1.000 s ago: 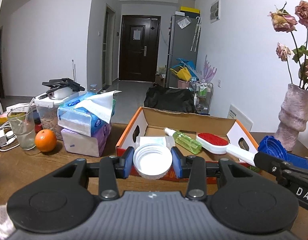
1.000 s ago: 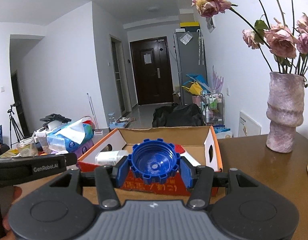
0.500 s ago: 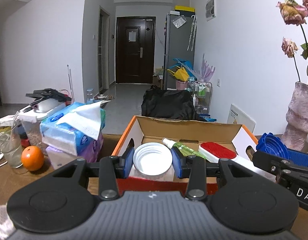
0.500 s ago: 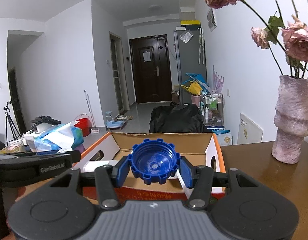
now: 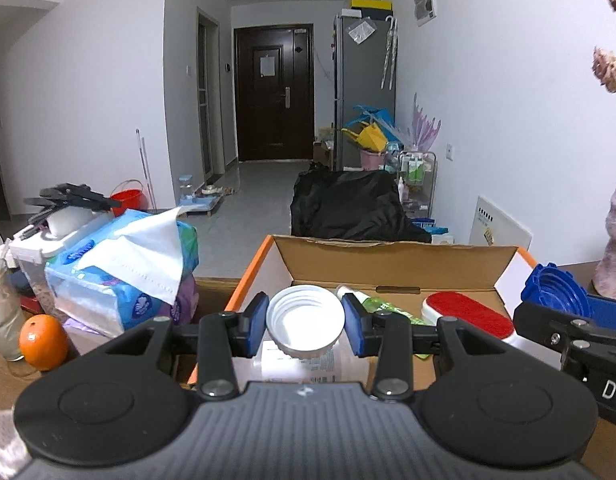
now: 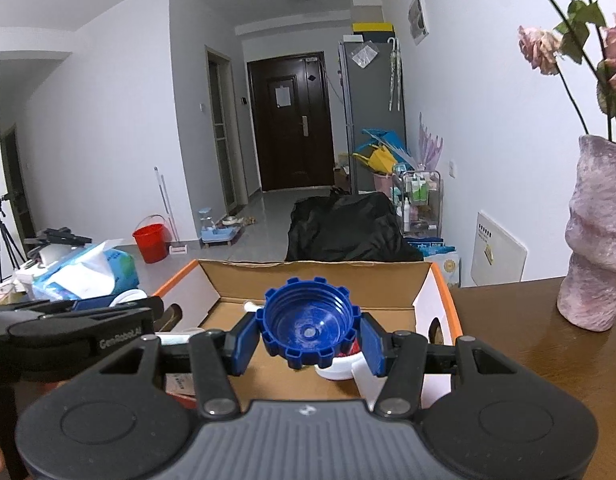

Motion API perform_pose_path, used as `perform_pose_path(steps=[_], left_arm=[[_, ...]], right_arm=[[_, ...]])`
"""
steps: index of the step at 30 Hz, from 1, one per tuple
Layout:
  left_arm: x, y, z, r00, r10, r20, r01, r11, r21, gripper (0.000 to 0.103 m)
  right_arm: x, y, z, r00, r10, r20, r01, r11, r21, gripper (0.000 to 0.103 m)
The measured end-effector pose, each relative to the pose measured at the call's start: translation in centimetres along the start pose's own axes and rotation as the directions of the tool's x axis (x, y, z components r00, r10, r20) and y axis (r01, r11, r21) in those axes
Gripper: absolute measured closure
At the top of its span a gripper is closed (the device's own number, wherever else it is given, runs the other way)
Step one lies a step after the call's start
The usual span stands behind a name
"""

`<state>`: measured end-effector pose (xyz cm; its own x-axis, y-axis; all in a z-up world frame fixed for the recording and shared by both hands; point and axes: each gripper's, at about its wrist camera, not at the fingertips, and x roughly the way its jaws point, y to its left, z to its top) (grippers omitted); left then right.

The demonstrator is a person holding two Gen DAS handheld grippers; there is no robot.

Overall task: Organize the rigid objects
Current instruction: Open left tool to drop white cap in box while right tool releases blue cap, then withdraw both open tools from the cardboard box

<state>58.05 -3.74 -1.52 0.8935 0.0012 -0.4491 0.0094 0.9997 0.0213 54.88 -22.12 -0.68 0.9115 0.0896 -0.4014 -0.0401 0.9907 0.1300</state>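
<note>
Fingers of my left gripper point(image 5: 305, 329) are clamped on the white lid point(image 5: 305, 323), and my right gripper point(image 6: 306, 343) is clamped on the blue cap point(image 6: 306, 330). Both caps are open toward me and hang over the cardboard box point(image 5: 400, 264), directly below and ahead of my fingers.

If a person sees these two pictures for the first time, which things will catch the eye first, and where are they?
First come the two caps: the left gripper is shut on a white cap and the right gripper on a blue toothed cap, both held over the open cardboard box. Inside the box lies a red-topped brush, and on the table left of it an orange sits beside the tissue packs.
</note>
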Motion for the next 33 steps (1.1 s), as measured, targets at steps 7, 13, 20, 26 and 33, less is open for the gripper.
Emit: perform_pose_path(steps=[7, 13, 20, 26, 33], left_arm=[[2.6, 0.2, -0.5, 0.999, 0.007, -0.033, -0.007, 1.0, -0.004, 0.062], [3.7, 0.3, -0.4, 0.999, 0.003, -0.032, -0.004, 1.0, -0.028, 0.062], [4.8, 0.5, -0.6, 0.999, 0.0, -0.048, -0.001, 0.999, -0.035, 0.062], [4.4, 0.5, -0.4, 0.999, -0.02, -0.045, 0.018, 0.999, -0.038, 0.061], [3.9, 1.2, -0.1, 0.999, 0.032, -0.029, -0.033, 0.998, -0.053, 0.018]], right_arm=[[1.9, 0.2, 0.2, 0.999, -0.033, -0.028, 0.034, 0.999, 0.007, 0.05], [3.3, -0.2, 0.4, 0.996, -0.069, -0.057, 0.072, 0.997, 0.04, 0.05], [4.5, -0.1, 0.3, 0.992, -0.094, -0.081, 0.096, 0.995, 0.029, 0.05], [4.7, -0.1, 0.3, 0.992, -0.095, -0.081, 0.096, 0.995, 0.008, 0.05], [4.7, 0.1, 0.3, 0.988, -0.137, -0.078, 0.137, 0.991, 0.0, 0.012]])
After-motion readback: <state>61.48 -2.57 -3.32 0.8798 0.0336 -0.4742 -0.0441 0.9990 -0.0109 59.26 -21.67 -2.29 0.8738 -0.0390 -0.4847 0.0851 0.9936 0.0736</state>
